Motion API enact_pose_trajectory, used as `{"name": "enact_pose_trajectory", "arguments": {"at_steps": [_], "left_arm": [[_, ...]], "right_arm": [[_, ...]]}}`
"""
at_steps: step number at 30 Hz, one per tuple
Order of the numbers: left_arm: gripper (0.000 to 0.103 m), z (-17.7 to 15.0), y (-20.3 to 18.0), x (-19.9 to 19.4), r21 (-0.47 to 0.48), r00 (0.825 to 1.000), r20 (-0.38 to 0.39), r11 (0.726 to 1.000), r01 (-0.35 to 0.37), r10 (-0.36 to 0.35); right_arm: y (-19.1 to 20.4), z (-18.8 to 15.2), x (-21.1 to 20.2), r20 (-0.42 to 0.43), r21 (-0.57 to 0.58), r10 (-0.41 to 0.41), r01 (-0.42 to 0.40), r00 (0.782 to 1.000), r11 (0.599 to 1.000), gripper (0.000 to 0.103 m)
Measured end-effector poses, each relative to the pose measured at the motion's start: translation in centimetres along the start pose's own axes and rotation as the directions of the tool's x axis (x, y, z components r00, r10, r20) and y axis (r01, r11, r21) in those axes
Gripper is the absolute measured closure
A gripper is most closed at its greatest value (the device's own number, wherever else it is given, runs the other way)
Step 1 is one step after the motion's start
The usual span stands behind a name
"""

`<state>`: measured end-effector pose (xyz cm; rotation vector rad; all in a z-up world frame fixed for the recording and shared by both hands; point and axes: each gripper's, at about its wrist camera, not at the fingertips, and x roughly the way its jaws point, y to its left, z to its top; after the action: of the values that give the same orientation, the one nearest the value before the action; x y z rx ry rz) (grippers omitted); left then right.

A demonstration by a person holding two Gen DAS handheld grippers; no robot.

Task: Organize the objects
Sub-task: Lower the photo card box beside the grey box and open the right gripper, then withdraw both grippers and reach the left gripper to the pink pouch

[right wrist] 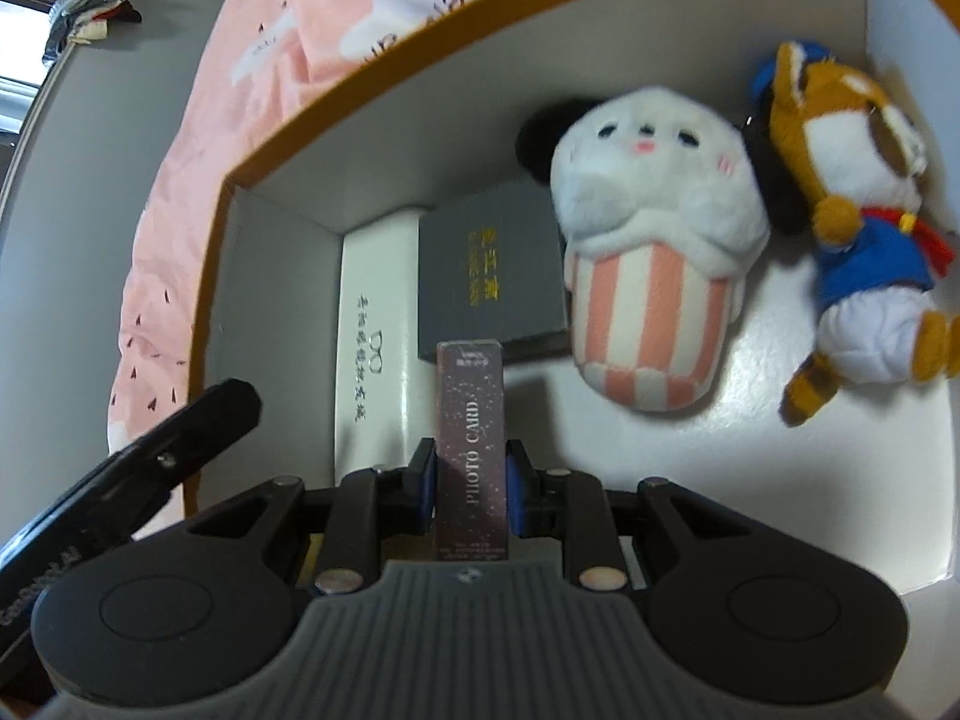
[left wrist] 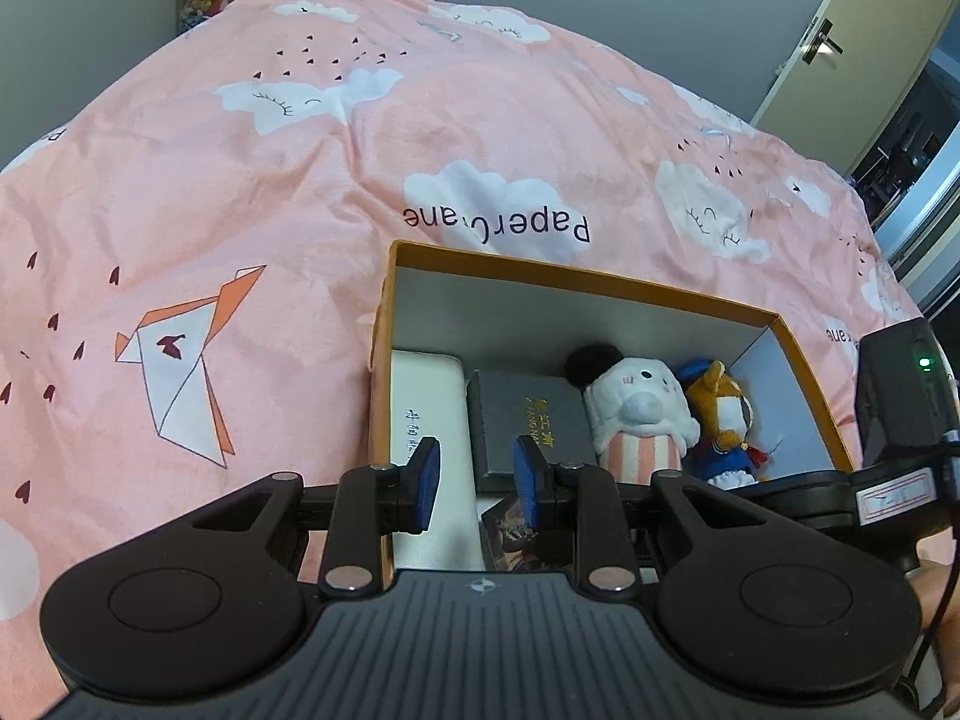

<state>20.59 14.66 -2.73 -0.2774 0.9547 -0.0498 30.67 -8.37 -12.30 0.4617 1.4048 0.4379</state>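
**Photo card box goes into the orange box**

Closest to the lens, the right gripper [right wrist: 469,489] is clamped on a slim dark box marked PHOTO CARD [right wrist: 471,438], pads pressing both long sides so it stands end-on between the jaws, poised over the orange storage box [right wrist: 420,60]. My read: it's held narrow so it can slot into the bare white floor in front of the grey box. Left to right inside, a long white case [right wrist: 375,324] hugs the left wall, the grey box [right wrist: 492,276] sits beside it, then a white plush in a striped cup [right wrist: 648,276], then a brown plush in blue [right wrist: 858,228] by the right wall. Hard boxes left, soft toys right: sorting by kind, it seems.

The left gripper [left wrist: 477,483] hovers above the box's near-left corner, jaws slightly apart, gripping nothing.

Everything rests on a bed with a pink cloud-and-crane quilt [left wrist: 240,180]. Grey walls behind, a pale door [left wrist: 870,42] at far right.
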Motion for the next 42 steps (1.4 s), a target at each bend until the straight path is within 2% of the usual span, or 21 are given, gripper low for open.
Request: {"name": "enact_pose_trajectory", "arguments": {"at_steps": [5, 9, 17, 21, 23, 28, 36, 39, 42], "left_arm": [[0.073, -0.3, 0.1, -0.3, -0.002, 1.0, 0.012, 1.0, 0.01, -0.01], [0.073, -0.6, 0.0, -0.2, 0.0, 1.0, 0.007, 1.0, 0.018, -0.018], [0.073, -0.8, 0.0, -0.4, -0.008, 1.0, 0.013, 1.0, 0.027, -0.027], [0.073, -0.8, 0.2, -0.6, -0.015, 0.999, 0.017, 0.999, 0.032, -0.032], [0.073, -0.8, 0.3, -0.7, -0.016, 0.999, 0.02, 0.999, 0.033, -0.032], [0.073, -0.8, 0.5, -0.8, -0.021, 0.999, 0.027, 0.999, 0.033, -0.032], [0.073, -0.9, 0.1, -0.8, -0.005, 0.999, 0.032, 0.999, 0.035, -0.035], [0.073, -0.9, -0.3, -1.4, 0.006, 0.999, 0.04, 0.999, 0.032, -0.033], [0.073, -0.9, -1.0, -2.5, 0.019, 0.998, 0.055, 0.999, 0.037, -0.038]], "right_arm": [[0.2, -0.1, 0.2, -0.02, -0.039, -0.064, 0.063, 0.998, 0.997, 0.073], [0.6, 0.1, 0.1, -0.023, -0.106, -0.14, 0.137, 0.99, 0.985, 0.064], [0.9, 0.4, 0.3, -0.069, -0.216, -0.217, 0.198, 0.974, 0.956, 0.063], [0.5, 0.5, 0.6, -0.099, -0.191, -0.207, 0.185, 0.973, 0.964, 0.066], [0.3, 0.6, 0.7, -0.096, -0.171, -0.199, 0.181, 0.975, 0.968, 0.077], [0.3, 0.8, 1.1, -0.097, -0.14, -0.164, 0.149, 0.982, 0.979, 0.081], [1.4, 0.1, 0.9, -0.065, -0.209, -0.181, 0.164, 0.981, 0.964, 0.081], [2.0, -0.4, -0.2, -0.019, -0.255, -0.192, 0.181, 0.981, 0.95, 0.078], [2.5, -1.0, -2.5, 0.03, -0.283, -0.155, 0.157, 0.987, 0.946, 0.078]]}}
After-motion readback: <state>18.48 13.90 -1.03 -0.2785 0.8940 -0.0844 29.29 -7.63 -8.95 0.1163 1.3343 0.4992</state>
